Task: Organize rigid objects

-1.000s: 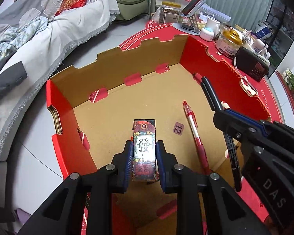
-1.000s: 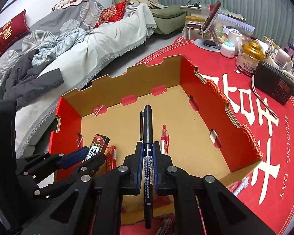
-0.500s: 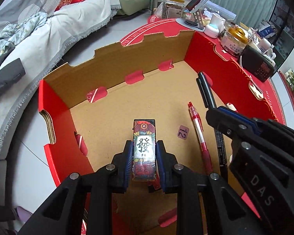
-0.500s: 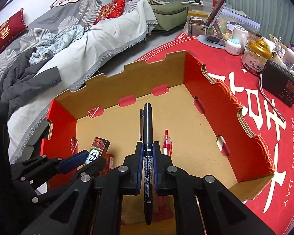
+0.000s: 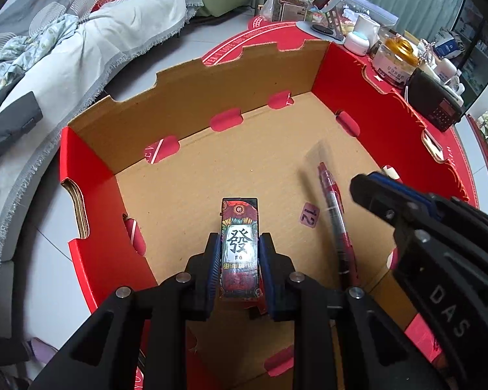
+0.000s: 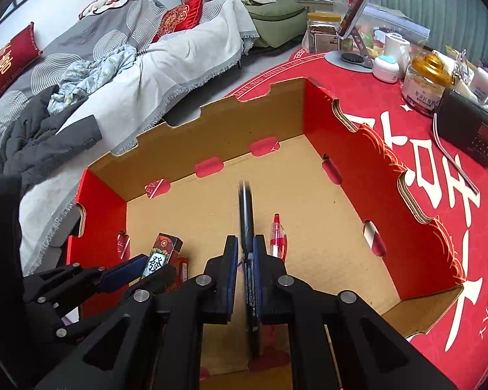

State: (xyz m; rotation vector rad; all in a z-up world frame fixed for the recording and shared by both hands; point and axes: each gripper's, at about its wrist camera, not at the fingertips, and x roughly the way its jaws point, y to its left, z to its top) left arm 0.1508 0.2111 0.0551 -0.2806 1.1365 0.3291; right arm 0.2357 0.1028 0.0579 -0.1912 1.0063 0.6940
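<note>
A red and brown cardboard box [image 5: 192, 104] [image 6: 358, 149] stands open on the red table. My left gripper [image 5: 239, 256] is shut on a small card box printed with a Chinese character [image 5: 239, 243] and holds it low inside the box near the left wall; it also shows in the right wrist view [image 6: 161, 256]. My right gripper [image 6: 245, 253] has its jaws parted; the black pen [image 6: 245, 214] between them is blurred and looks loose. A red pen [image 5: 333, 208] [image 6: 278, 234] lies on the box floor.
A small "12" tag [image 5: 309, 216] lies on the box floor. A black radio [image 6: 468, 126], jars [image 6: 423, 81], a phone stand [image 6: 351, 58] and small containers crowd the far right of the table. A sofa with blankets [image 6: 114, 65] is at the left.
Both grippers have gone lower into the box. The right gripper's jaws have parted and the black pen, held firmly before, is now blurred and slipping from them.
</note>
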